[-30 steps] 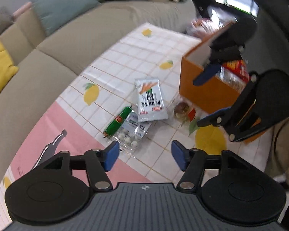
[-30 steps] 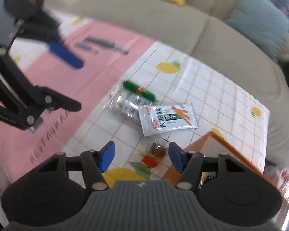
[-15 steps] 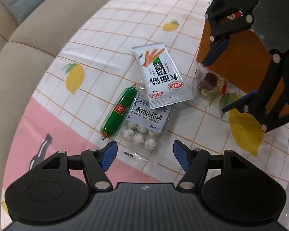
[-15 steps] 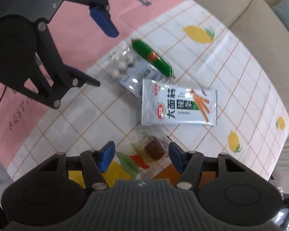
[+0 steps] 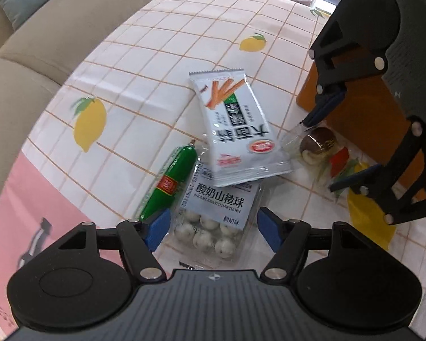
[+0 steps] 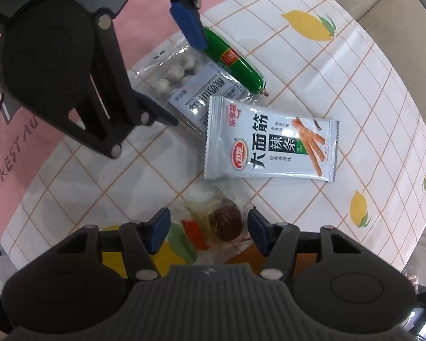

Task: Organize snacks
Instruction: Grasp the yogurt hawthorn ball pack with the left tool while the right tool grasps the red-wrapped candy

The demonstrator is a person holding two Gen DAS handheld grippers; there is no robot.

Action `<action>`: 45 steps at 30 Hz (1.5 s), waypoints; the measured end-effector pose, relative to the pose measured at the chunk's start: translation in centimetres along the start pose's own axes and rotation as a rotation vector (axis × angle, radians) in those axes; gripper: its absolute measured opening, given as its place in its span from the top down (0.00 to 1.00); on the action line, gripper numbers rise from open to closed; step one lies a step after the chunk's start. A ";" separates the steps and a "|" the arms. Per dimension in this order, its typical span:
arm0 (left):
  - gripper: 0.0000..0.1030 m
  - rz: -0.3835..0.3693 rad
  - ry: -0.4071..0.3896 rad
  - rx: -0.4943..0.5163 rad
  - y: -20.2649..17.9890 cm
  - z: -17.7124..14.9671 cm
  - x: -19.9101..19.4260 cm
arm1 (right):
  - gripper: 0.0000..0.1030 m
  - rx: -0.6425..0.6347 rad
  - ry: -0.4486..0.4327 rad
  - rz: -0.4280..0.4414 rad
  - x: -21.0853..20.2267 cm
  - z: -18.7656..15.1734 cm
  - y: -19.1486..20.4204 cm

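My left gripper point(image 5: 213, 227) points down over a clear pack of white hawthorn balls point(image 5: 218, 201). Its jaws are opening, with the pack's lower end between them and the pads clear of it. A green sausage point(image 5: 173, 179) lies along the pack's left side, and a white spicy-strip packet point(image 5: 235, 130) overlaps its top. My right gripper point(image 6: 208, 227) hangs over a brown sweet in a clear wrapper point(image 6: 225, 221). Its jaws are closing around the sweet without touching it. The orange box point(image 5: 363, 113) stands just behind.
The snacks lie on a white checked cloth with lemon prints point(image 5: 156, 65) that turns pink point(image 5: 28, 199) at the near left. A beige sofa point(image 5: 42, 42) curves round the table's far side. The two grippers work close together.
Both grippers have come down and closer to the snacks and now point more steeply down. The right gripper's fingers have drawn nearer together around the sweet.
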State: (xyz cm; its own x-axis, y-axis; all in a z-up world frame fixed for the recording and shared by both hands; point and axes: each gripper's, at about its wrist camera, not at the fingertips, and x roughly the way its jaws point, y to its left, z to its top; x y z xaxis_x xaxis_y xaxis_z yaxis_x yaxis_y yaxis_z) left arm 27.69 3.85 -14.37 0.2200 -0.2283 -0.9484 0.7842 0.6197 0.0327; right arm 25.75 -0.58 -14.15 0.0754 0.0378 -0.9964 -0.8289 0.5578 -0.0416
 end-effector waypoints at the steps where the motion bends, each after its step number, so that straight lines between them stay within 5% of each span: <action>1: 0.25 0.013 0.006 -0.007 -0.2 0.0 0.1 | 0.48 0.005 -0.005 -0.001 0.0 -0.1 0.0; 12: 0.29 0.055 0.140 -0.338 -1.7 -2.8 -1.5 | 0.59 0.134 -0.108 0.054 -1.3 -2.0 2.3; 24: 0.30 0.093 0.148 -0.678 -5.9 -10.0 -4.4 | 0.61 0.296 -0.309 0.037 -3.1 -6.7 9.4; 33: 0.22 0.183 0.028 -0.624 -8.9 -12.0 -5.3 | 0.55 0.286 -0.543 -0.149 -2.3 -10.5 14.6; 37: 0.17 0.193 -0.021 -0.608 -9.2 -12.8 -5.5 | 0.38 0.280 -0.602 -0.237 -1.9 -11.3 15.2; 45: 0.17 0.167 -0.072 -0.613 -9.1 -13.8 -5.0 | 0.38 0.339 -0.649 -0.207 -1.2 -11.8 14.6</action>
State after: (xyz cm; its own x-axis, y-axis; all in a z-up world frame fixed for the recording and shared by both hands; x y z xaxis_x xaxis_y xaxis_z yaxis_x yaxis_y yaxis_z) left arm 11.41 9.72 -14.24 0.3656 -0.1276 -0.9220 0.2665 0.9634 -0.0277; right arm 6.97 -2.26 -14.47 0.6084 0.3263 -0.7235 -0.5547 0.8268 -0.0936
